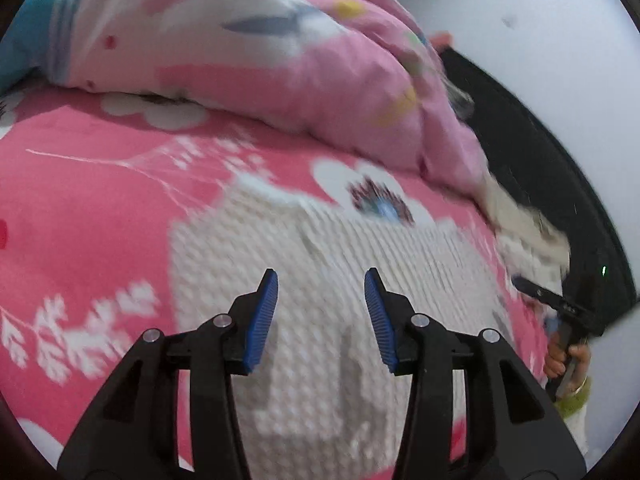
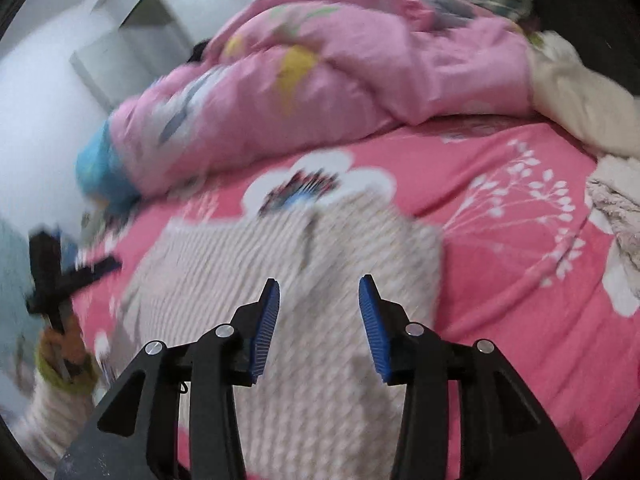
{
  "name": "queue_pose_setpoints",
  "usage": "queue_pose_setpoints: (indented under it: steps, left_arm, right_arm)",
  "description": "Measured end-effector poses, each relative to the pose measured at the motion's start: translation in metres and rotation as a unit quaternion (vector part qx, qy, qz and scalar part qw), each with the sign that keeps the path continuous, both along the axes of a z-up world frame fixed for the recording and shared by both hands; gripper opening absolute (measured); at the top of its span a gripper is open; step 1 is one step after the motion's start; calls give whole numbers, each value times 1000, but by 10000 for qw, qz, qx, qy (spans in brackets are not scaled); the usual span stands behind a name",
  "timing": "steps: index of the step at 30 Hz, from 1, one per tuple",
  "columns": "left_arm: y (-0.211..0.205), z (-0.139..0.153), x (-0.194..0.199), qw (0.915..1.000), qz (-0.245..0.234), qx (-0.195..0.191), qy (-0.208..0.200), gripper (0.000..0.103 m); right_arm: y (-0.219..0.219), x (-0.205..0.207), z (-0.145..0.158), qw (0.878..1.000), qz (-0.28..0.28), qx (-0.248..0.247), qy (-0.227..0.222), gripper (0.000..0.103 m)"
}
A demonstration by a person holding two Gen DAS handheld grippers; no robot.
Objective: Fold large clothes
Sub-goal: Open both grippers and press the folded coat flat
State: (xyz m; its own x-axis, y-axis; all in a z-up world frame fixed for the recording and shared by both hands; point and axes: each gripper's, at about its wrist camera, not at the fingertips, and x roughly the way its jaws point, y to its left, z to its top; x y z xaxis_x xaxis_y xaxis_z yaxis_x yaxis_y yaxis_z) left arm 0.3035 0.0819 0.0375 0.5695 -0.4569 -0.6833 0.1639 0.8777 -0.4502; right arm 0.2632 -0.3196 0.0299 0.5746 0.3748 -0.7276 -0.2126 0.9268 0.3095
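Though both views are blurred, the white knit sweater (image 1: 320, 280) looks partly folded — a compact block lying flat on the pink floral bedsheet (image 1: 80, 200), pink duvet (image 1: 280, 60) heaped at 12 o'clock. Its long axis seems to run 6-to-12 in the left view; I can't tell collar from hem. Left gripper (image 1: 321, 316) and right gripper (image 2: 319, 324) hover above it — jaws partway apart, nothing held. Final folds probably remain.

Your bed's pink floral sheet (image 1: 100, 208) carries a cream knitted sweater (image 1: 320, 280), laid flat, and a bunched pink duvet (image 1: 280, 72).
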Motion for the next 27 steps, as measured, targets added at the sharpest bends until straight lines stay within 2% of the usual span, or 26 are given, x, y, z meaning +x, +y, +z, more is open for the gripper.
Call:
queue_pose_setpoints:
  steps: [1,3,4,5,6,7,8,9,10,11,13,14,15,16,17,18,19,20,22,23,25,27]
  left_arm:
    - [-7,-7,-6,9999,-30,166,41,43]
    - [-11,-41,-12,9964,114,756,378,41]
    - [-7,-54,-12,9956,131,793,484,37]
    - [-1,-63,-14,9961,155,731,465,30]
    - [1,-60,-17,9959,197,773,423,25]
    - [0,-54,-20,9949,238,889,408,26]
    - [-4,-43,-25,9927,281,1123,335,32]
    - [-9,-31,-32,9901,302,1360,146,43]
    - [-14,-20,-40,9881,277,1508,-104,45]
    - [-24,-7,-50,9868,130,1568,-387,45]
    - [-44,8,-64,9871,-208,1447,-656,48]
    - [-54,9,-70,9870,-349,1400,-706,53]
    - [-66,5,-76,9860,-522,1405,-737,56]
    - [-82,-7,-82,9825,-691,1575,-711,57]
    - [-93,-23,-83,9787,-774,1807,-590,59]
    - [-102,-47,-80,9736,-869,2092,-277,61]
    - [-104,-63,-79,9714,-894,2198,-102,61]
    - [-103,-69,-81,9719,-850,2187,-176,61]
    - [-102,-53,-86,9741,-775,2113,-224,59]
    - [-98,-39,-89,9791,-752,1882,-183,59]
    - [-92,-20,-101,9843,-762,1542,-406,60]
    - [-94,-19,-107,9836,-816,1531,-493,68]
  right_arm:
    - [2,-8,-9,9999,10,-149,68,47]
    - [0,-7,-49,9965,-138,-676,462,48]
    - [-6,-6,-65,9966,-76,-586,568,48]
    - [-10,-7,-68,9972,-82,-478,574,47]
    - [-9,-9,-62,9967,-139,-545,584,47]
    - [-4,-11,-51,9951,-219,-781,572,48]
    - [4,-16,-37,9925,-291,-1089,470,49]
    - [11,-20,-28,9917,-260,-1208,346,49]
    - [21,-27,-18,9926,-127,-1187,209,50]
    - [31,-33,-9,9940,33,-1091,90,50]
    - [60,-48,1,9943,496,-929,-152,53]
    - [74,-54,-4,9927,707,-950,-204,54]
    - [86,-57,-12,9909,838,-1037,-183,56]
    - [100,-59,-32,9873,995,-1237,-49,58]
    - [107,-58,-48,9846,1022,-1420,32,60]
    - [112,-59,-66,9820,997,-1604,-66,62]
    - [112,-58,-71,9816,1024,-1606,-103,62]
    - [110,-58,-64,9828,983,-1561,-83,62]
    - [109,-61,-45,9828,840,-1642,-25,62]
    - [110,-68,-33,9821,852,-1678,-128,62]
    - [112,-86,-20,9825,1021,-1515,-356,62]
    - [115,-95,-25,9832,1065,-1440,-359,62]
